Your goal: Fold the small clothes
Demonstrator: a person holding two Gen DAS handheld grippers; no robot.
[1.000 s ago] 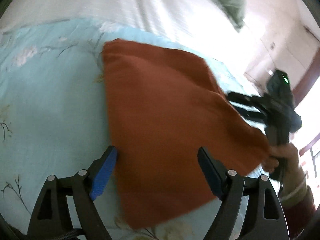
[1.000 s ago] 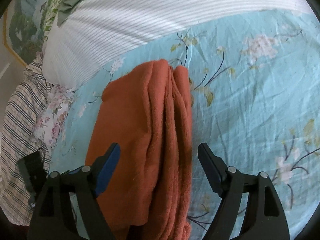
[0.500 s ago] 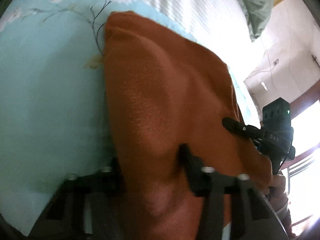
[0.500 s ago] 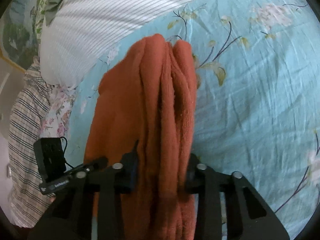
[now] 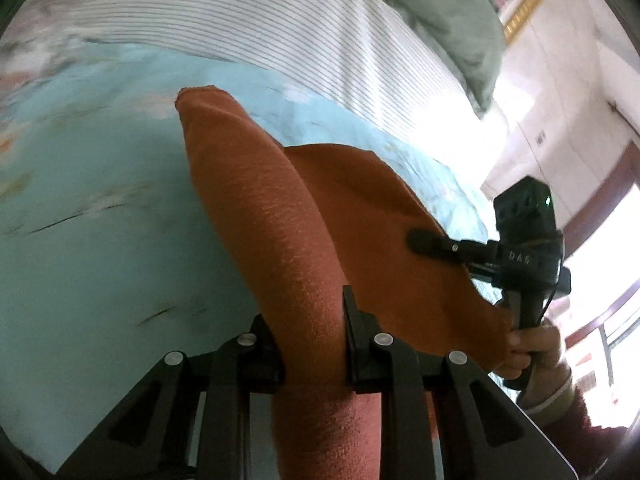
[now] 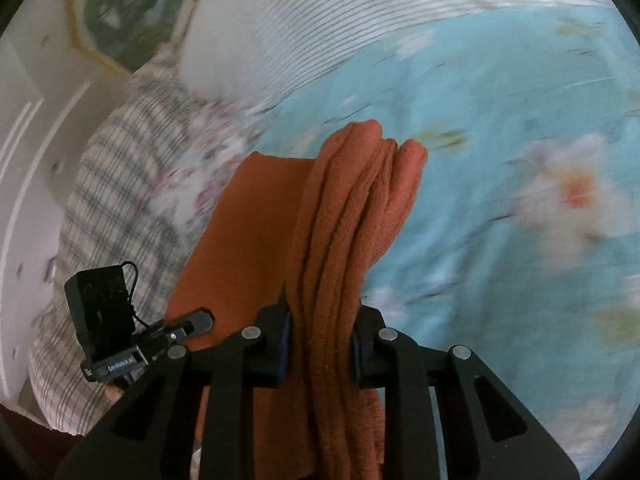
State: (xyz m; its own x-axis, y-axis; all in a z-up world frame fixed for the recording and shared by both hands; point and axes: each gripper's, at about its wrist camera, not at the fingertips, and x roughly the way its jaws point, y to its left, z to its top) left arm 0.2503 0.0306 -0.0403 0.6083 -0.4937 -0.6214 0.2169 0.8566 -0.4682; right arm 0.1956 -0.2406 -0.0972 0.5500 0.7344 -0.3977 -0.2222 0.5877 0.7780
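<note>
A rust-orange garment (image 5: 280, 220) is lifted off the pale blue floral bedsheet (image 5: 100, 240). In the left wrist view my left gripper (image 5: 306, 320) pinches a thick fold of it, jaws closing with the fabric pressed between the pads. The right gripper (image 5: 424, 240) shows at the right, clamped on the garment's other end, a hand (image 5: 532, 348) on its handle. In the right wrist view my right gripper (image 6: 320, 320) is closing on several bunched layers of the garment (image 6: 352, 200). The left gripper (image 6: 200, 320) holds the flat edge at lower left.
A white striped quilt (image 5: 280, 20) lies across the far side of the bed, with a green pillow (image 5: 440, 12) beyond it. A checked cloth (image 6: 120, 160) and a small floral fabric lie at the left in the right wrist view. The blue sheet (image 6: 500, 140) stretches to the right.
Both grippers went from wide open around the flat garment to clamped on it. They have raised its near edge off the sheet and carried it toward the quilt.
</note>
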